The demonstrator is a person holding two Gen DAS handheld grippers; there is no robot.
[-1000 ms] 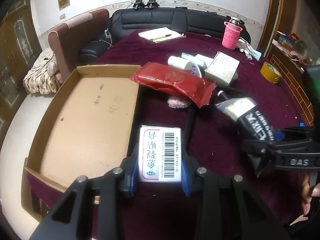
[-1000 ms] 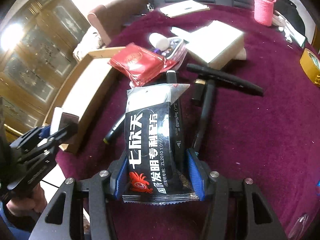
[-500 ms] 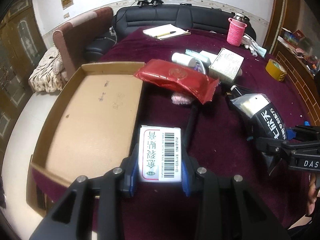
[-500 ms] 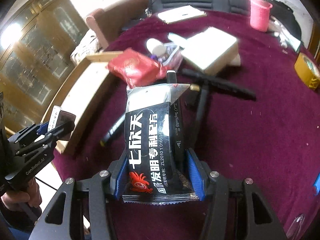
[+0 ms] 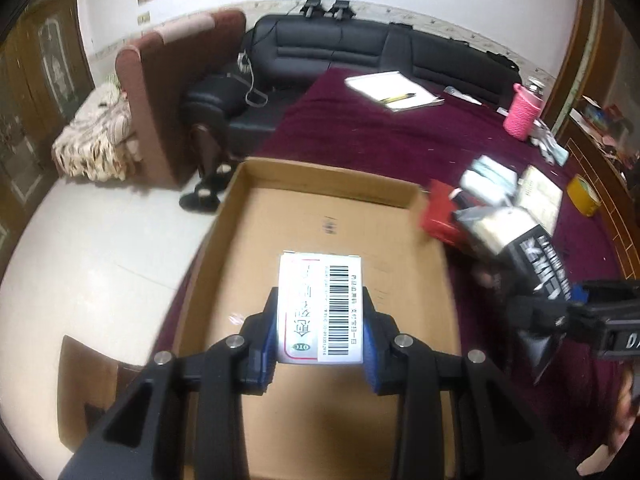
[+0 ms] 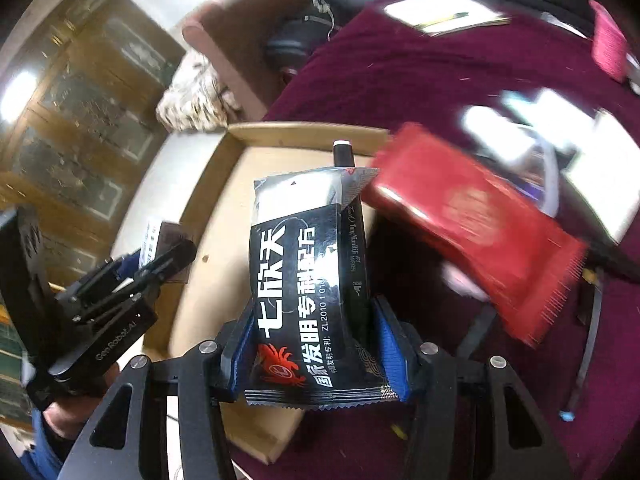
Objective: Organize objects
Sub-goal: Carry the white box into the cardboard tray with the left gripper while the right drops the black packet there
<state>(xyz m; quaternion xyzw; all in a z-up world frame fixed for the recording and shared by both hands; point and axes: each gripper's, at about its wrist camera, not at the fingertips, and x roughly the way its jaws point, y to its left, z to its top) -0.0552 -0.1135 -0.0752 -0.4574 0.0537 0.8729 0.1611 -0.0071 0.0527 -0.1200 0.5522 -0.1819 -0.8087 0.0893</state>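
Gripping a small white box with a barcode label (image 5: 320, 307), the left tongs (image 5: 322, 338) hang over the floor of the shallow cardboard tray (image 5: 256, 240), their blue pads pressed against the box's 2 sides. The right tongs (image 6: 316, 354) are clamped on a black snack packet with white lettering (image 6: 300, 280) together with a black marker (image 6: 352, 232) that runs along the packet's right edge, its capped tip poking out past the packet's top. In the right wrist view the packet sits above the tray's right portion, with the left tongs and their box visible at the tray's left rim. A red foil packet (image 6: 472, 232) lies tilted across the tray's right wall and onto the maroon cloth of the bench (image 5: 400, 140). Farther back on the bench rest an open notepad with a pencil (image 5: 394, 91) and a pink knitted cup (image 5: 524, 114), and a roll of yellow tape (image 5: 584, 200) sits near the right edge.
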